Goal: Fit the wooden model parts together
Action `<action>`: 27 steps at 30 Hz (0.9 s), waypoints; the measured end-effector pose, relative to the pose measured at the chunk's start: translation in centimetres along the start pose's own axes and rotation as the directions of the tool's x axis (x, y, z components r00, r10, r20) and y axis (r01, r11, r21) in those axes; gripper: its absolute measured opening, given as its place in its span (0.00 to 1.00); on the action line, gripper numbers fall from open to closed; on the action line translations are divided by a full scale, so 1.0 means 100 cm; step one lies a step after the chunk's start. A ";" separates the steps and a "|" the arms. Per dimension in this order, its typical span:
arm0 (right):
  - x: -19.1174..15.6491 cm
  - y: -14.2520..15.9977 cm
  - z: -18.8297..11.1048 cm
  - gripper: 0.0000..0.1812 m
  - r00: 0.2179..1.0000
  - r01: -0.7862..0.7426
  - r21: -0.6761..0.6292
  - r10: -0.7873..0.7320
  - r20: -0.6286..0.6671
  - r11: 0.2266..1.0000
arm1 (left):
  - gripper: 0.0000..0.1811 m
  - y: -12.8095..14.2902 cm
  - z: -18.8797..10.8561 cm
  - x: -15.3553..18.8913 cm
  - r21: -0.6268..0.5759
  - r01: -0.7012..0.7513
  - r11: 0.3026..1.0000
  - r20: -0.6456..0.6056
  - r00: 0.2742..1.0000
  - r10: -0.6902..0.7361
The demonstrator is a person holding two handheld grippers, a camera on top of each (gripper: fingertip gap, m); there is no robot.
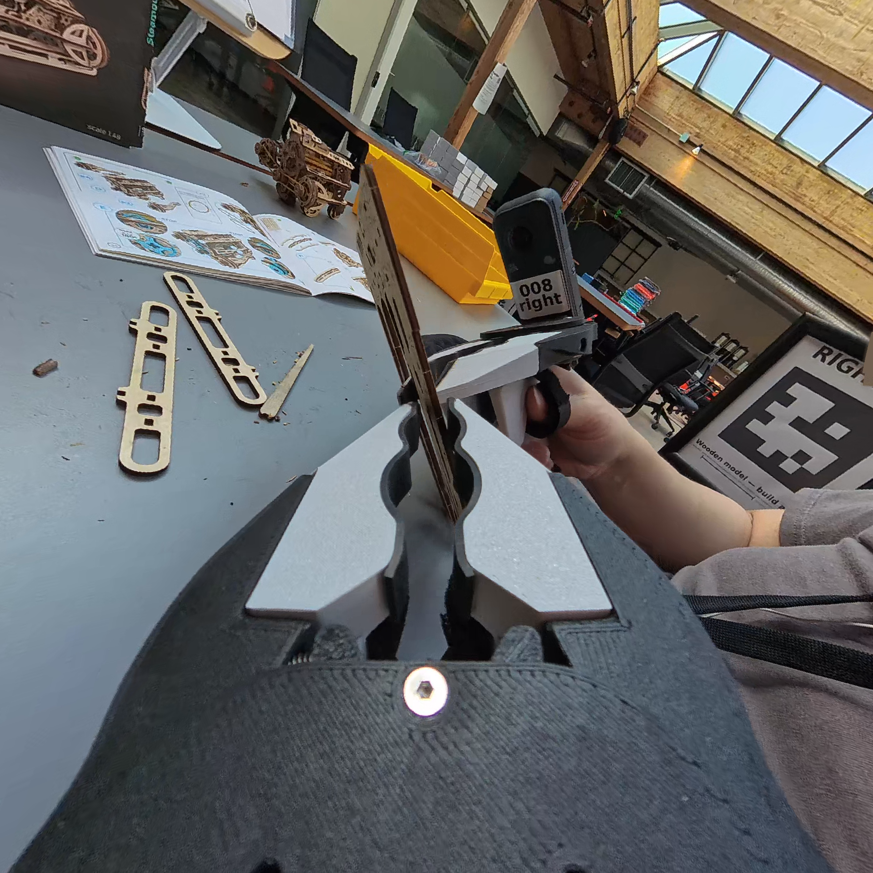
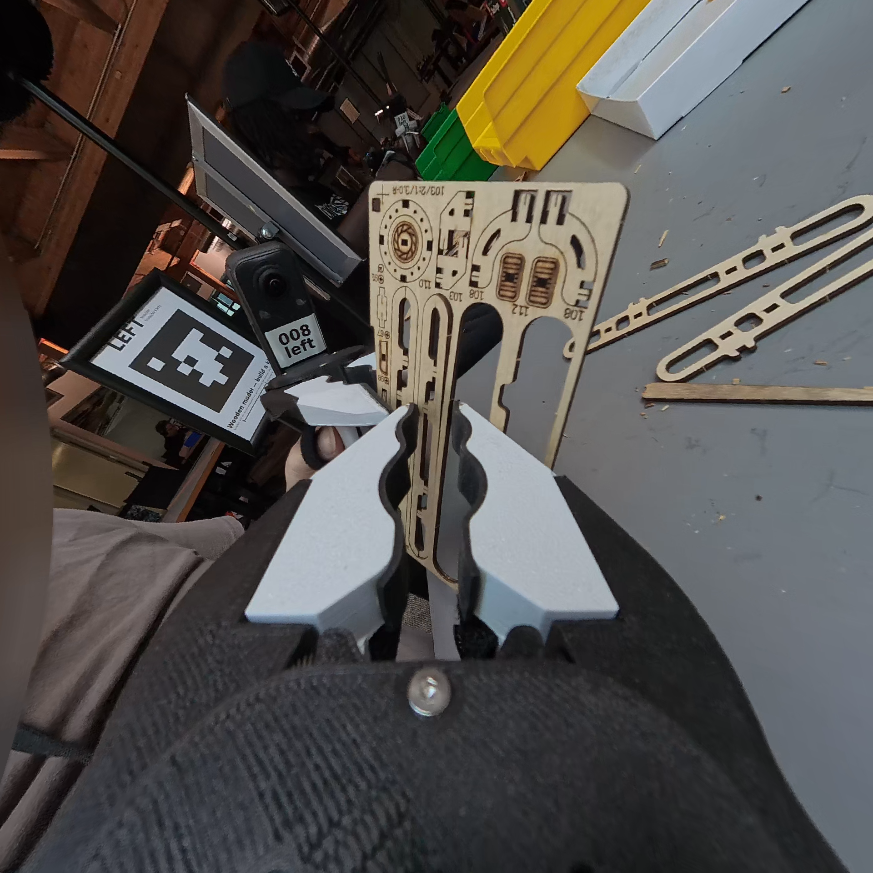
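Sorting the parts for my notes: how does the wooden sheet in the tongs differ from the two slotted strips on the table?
The wooden sheet is a broad panel with parts still uncut in it; the slotted strips are narrow, already freed pieces. The sheet stands on edge, clamped in the left tongs, with the right tongs around it; the strips lie flat and untouched. All are pale laser-cut plywood.

The right claw [image 2: 432, 415] stands with its two fingers [image 2: 330, 534] apart on both sides of a wooden parts sheet [image 2: 496, 264], which stands upright between them. To the left of it, beyond the sheet, the left claw [image 2: 330, 401] meets the sheet's edge. To the right, two long slotted strips [image 2: 737, 321] and a thin stick [image 2: 756, 393] lie on the grey worktop [image 2: 708, 519]. Farther ahead is a yellow bin [image 2: 529, 104].
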State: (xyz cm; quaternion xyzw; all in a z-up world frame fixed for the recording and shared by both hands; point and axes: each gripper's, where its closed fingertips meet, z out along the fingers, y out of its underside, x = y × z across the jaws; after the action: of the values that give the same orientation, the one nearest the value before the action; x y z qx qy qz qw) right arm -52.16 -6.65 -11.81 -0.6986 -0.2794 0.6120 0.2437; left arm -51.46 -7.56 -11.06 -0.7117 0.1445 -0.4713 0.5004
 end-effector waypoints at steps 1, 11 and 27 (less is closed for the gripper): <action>0.001 0.000 0.000 0.06 1.000 0.015 -0.006 -0.015 -0.013 1.000 | 0.04 0.001 0.000 -0.001 -0.011 -0.002 1.000 0.006 1.000 0.002; -0.002 0.000 0.000 0.05 0.992 0.113 -0.017 -0.114 -0.059 0.993 | 0.06 0.001 0.001 -0.003 -0.023 -0.002 1.000 0.043 0.999 0.003; -0.001 -0.001 0.001 0.04 0.984 0.153 -0.025 -0.154 -0.092 0.988 | 0.00 0.001 0.002 -0.003 -0.016 -0.024 1.000 0.027 0.999 0.025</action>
State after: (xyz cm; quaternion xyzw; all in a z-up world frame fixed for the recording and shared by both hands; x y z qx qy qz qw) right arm -52.26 -6.60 -11.67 -0.7051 -0.3260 0.5554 0.2967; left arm -51.47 -7.26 -11.30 -0.7201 0.1501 -0.4543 0.5025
